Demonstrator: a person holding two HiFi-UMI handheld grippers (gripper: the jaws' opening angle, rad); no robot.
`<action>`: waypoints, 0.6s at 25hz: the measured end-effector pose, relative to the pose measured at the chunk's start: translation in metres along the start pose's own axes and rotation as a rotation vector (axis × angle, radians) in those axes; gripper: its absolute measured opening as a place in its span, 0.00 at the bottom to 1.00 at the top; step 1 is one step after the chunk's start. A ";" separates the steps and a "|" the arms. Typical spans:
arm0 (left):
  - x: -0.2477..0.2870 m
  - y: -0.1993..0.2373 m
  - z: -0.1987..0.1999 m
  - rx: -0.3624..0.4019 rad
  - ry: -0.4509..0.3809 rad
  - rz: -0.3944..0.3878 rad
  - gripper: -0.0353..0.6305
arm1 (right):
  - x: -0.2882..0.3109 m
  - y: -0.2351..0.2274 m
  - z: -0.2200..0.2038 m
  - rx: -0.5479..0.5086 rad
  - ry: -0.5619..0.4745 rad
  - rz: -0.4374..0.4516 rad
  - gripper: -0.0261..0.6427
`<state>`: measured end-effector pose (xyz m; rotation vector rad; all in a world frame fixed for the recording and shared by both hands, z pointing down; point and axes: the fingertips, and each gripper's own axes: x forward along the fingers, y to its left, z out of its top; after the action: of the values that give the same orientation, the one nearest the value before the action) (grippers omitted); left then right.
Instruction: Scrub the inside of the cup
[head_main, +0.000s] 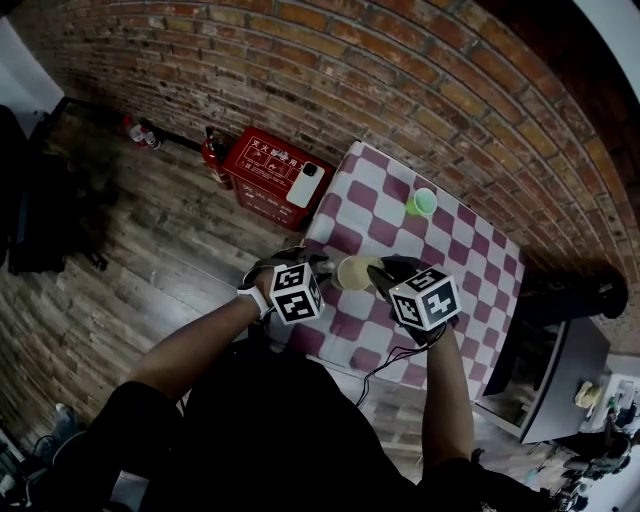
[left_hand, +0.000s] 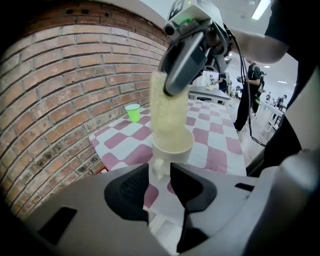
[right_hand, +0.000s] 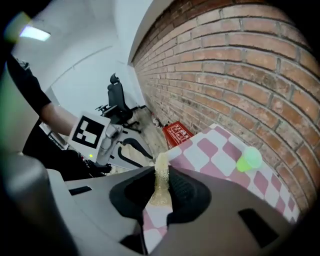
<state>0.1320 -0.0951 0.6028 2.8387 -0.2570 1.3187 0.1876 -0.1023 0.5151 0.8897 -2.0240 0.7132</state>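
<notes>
A cream cup stands on the checkered table, between the two grippers. My left gripper is shut on the cup's small handle, which sits pinched between the jaws in the left gripper view. My right gripper is shut on a yellow sponge. The sponge hangs upright with its lower end inside the cup. In the right gripper view the sponge fills the gap between the jaws of the right gripper and hides the cup.
A small green cup stands farther back on the table, near the brick wall. A red box with a white phone on it lies on the wooden floor left of the table. A dark cabinet stands at the right.
</notes>
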 end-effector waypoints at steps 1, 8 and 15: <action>0.000 0.000 0.000 0.000 0.000 0.000 0.27 | 0.011 0.000 -0.008 0.016 0.027 -0.008 0.15; -0.003 0.000 -0.006 -0.007 0.011 0.006 0.27 | 0.070 -0.004 -0.045 0.118 0.136 -0.140 0.15; -0.027 0.010 0.002 -0.038 -0.073 0.059 0.27 | 0.055 0.005 -0.034 0.270 -0.005 -0.047 0.15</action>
<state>0.1147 -0.1011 0.5808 2.8725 -0.3644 1.2074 0.1743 -0.0929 0.5778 1.0892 -1.9330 0.9741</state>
